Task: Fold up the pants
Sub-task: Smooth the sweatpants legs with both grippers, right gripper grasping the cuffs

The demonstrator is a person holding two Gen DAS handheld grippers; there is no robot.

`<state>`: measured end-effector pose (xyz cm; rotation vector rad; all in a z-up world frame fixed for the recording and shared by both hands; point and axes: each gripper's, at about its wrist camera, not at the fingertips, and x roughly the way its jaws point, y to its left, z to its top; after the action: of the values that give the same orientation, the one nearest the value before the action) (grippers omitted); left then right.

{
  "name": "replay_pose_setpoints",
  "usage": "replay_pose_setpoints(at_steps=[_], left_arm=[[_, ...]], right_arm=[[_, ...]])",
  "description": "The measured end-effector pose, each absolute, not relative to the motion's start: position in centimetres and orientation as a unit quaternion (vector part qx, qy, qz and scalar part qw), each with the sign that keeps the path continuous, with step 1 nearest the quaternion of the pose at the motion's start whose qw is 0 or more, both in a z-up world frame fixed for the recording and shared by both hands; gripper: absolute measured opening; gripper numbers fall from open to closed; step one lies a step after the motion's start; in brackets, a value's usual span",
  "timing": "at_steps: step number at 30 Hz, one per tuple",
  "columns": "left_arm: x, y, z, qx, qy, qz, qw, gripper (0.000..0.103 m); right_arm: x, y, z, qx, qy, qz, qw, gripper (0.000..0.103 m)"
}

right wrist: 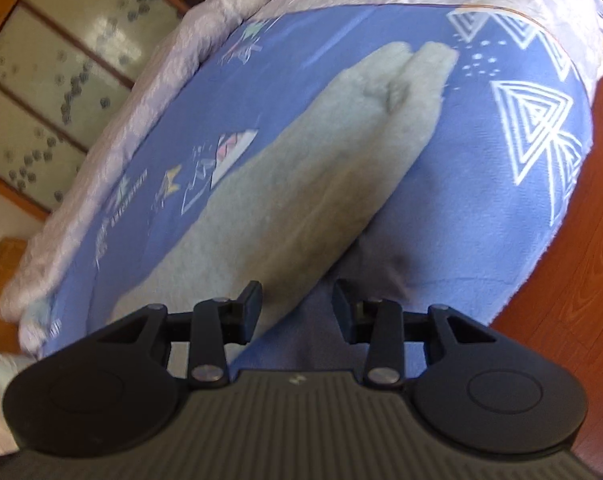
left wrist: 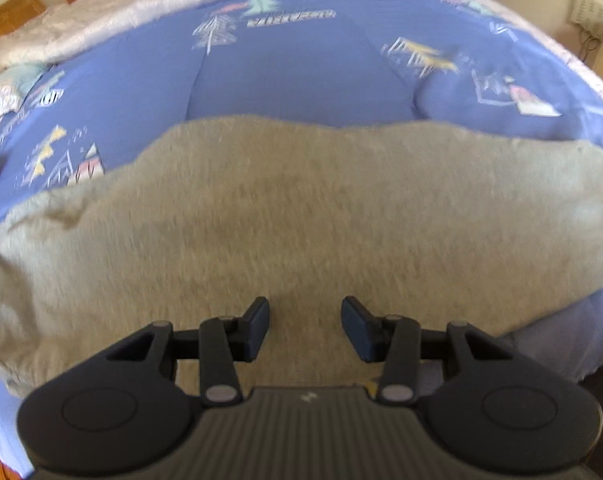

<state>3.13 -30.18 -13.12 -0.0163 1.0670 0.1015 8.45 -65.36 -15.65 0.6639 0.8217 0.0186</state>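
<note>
Grey fleece pants (left wrist: 301, 216) lie flat across the blue patterned bedspread (left wrist: 285, 76), stretching from left to right in the left wrist view. My left gripper (left wrist: 305, 328) hovers over their near part, open, nothing between its pads. In the right wrist view the same pants (right wrist: 301, 184) run away lengthwise, the two leg ends side by side at the far end. My right gripper (right wrist: 295, 314) is open over the near edge of the pants, where grey cloth meets the blue bedspread (right wrist: 473, 208). Nothing is gripped.
A white quilted blanket (left wrist: 141, 12) is bunched along the far side of the bed. Wooden floor (right wrist: 589, 256) shows past the bed's right edge. A wood-framed panelled door (right wrist: 61, 80) stands beyond the bed at left.
</note>
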Motion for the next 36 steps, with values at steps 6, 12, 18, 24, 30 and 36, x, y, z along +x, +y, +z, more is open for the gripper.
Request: replay_pose_setpoints(at_steps=[6, 12, 18, 24, 30, 36], left_arm=[[2.9, -29.4, -13.7, -0.020, 0.511, 0.057, 0.857, 0.047], [2.8, -29.1, -13.7, -0.021, 0.509, 0.056, 0.858, 0.049], [2.8, -28.8, -12.7, -0.040, 0.503, 0.049, 0.862, 0.044], [3.0, -30.1, -9.0, -0.070, 0.463, -0.042, 0.883, 0.044], [4.7, -33.0, -7.4, -0.072, 0.464, -0.096, 0.878, 0.046], [5.7, -34.6, -7.5, -0.060, 0.477, -0.103, 0.871, 0.046]], right_arm=[[8.3, -64.4, -14.7, 0.282, 0.397, -0.003, 0.873, 0.043], [7.3, -68.0, -13.8, 0.327, 0.352, -0.036, 0.877, 0.043], [7.0, -72.1, -14.7, 0.385, 0.326, -0.042, 0.862, 0.044], [7.7, -75.1, -15.7, 0.415, 0.299, -0.056, 0.858, 0.045], [9.0, -77.7, -16.6, 0.426, 0.285, -0.055, 0.857, 0.045], [11.8, -78.8, -16.8, 0.437, 0.274, -0.038, 0.856, 0.046]])
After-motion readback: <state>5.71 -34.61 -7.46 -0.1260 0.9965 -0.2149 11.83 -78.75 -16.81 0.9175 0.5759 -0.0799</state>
